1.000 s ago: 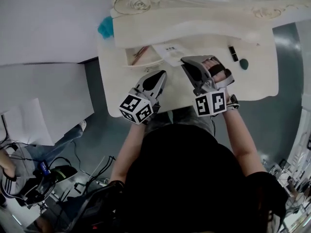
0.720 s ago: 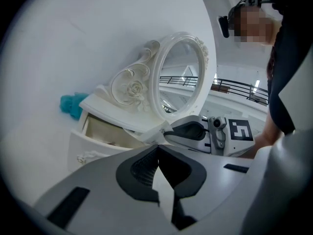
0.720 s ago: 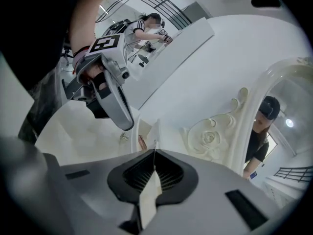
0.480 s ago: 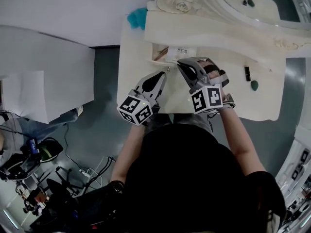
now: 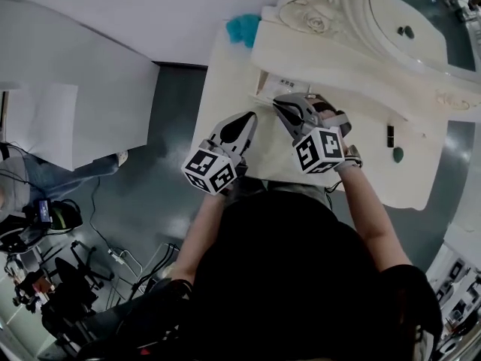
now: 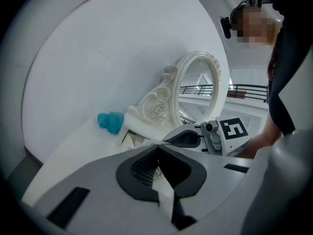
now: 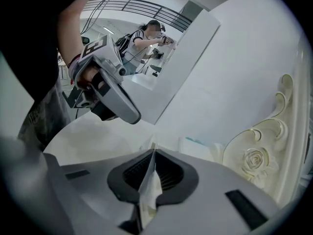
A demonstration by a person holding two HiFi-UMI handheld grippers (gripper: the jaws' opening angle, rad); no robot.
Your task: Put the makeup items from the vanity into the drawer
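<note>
Two claws are shown pressed together: the left claw (image 6: 157, 145) empty, the right claw (image 7: 153, 152) pinching a thin white sachet (image 7: 146, 187) by one edge, the open drawer (image 5: 260, 89) at its eleven o'clock. Light, limp, slippery handling is judged likely.

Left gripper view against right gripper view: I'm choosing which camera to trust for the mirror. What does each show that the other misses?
Only the left gripper view: the mirror's glass and the right gripper. Only the right gripper view: the left gripper, and a thin white packet pinched in the right gripper's jaws. Both: the vanity's carved rose.
</note>
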